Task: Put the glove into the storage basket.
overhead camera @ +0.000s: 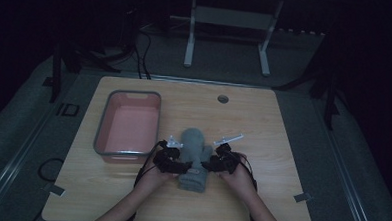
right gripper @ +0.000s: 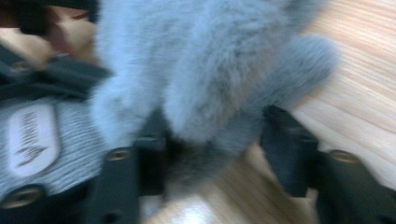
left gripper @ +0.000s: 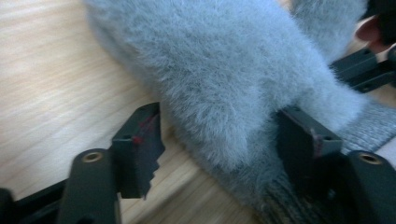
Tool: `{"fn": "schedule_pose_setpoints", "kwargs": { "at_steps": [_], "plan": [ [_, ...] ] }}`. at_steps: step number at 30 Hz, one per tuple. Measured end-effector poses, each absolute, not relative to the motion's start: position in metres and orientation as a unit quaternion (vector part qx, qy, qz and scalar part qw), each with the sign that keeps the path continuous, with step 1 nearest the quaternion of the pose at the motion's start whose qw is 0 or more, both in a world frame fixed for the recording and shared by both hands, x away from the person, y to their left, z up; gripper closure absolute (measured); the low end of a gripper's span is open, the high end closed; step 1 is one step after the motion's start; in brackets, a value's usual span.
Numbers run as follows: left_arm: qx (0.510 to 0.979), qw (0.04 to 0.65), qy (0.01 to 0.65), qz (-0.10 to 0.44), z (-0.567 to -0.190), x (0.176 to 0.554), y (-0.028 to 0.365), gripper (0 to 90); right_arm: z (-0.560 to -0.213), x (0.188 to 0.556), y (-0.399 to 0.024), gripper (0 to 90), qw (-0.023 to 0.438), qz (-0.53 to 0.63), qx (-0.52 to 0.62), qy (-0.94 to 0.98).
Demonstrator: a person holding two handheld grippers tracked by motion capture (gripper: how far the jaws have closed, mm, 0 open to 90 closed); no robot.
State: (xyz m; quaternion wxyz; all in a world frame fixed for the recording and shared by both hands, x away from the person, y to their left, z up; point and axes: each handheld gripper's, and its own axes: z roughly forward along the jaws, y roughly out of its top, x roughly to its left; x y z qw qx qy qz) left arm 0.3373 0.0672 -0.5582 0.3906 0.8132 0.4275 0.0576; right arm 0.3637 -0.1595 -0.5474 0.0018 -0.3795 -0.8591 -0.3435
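A grey furry mitten lies flat on the wooden table, its knitted cuff toward the person. My left gripper straddles the mitten's left edge just above the cuff. In the left gripper view one jaw touches the fur, while a sliver of wood shows between the fur and the other jaw. My right gripper is at the mitten's right edge by the thumb. In the right gripper view the fur bulges between both jaws and presses against them.
A pink bin with a grey rim stands on the table to the left of the mitten, with nothing in it. A round cable hole sits near the far edge. White legs of another table stand on the floor behind.
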Motion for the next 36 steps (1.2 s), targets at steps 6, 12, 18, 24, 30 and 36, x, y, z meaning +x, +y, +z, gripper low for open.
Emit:
{"fn": "schedule_pose_setpoints", "kwargs": {
  "at_steps": [6,12,18,24,30,36],
  "plan": [
    [0.819,0.402,0.409,0.022,-0.558,0.340,0.067,58.7,-0.545,0.360,-0.154,74.1,-0.004,-0.344,-0.356,-0.869],
    [0.818,0.414,0.399,0.015,-0.557,0.338,0.069,76.6,-0.540,0.353,-0.149,79.8,-0.037,-0.341,-0.343,-0.874],
    [0.815,0.418,0.401,0.016,-0.551,0.335,0.069,79.6,-0.535,0.350,-0.152,81.4,-0.038,-0.350,-0.339,-0.872],
    [0.818,0.419,0.394,0.021,-0.536,0.334,0.070,80.3,-0.523,0.348,-0.153,82.1,-0.029,-0.367,-0.340,-0.866],
    [0.814,0.432,0.388,0.030,-0.514,0.335,0.072,80.4,-0.503,0.347,-0.157,82.4,-0.032,-0.392,-0.338,-0.855],
    [0.812,0.443,0.376,0.045,-0.486,0.339,0.077,80.4,-0.476,0.349,-0.157,82.5,-0.044,-0.414,-0.328,-0.848]
  ]
}}
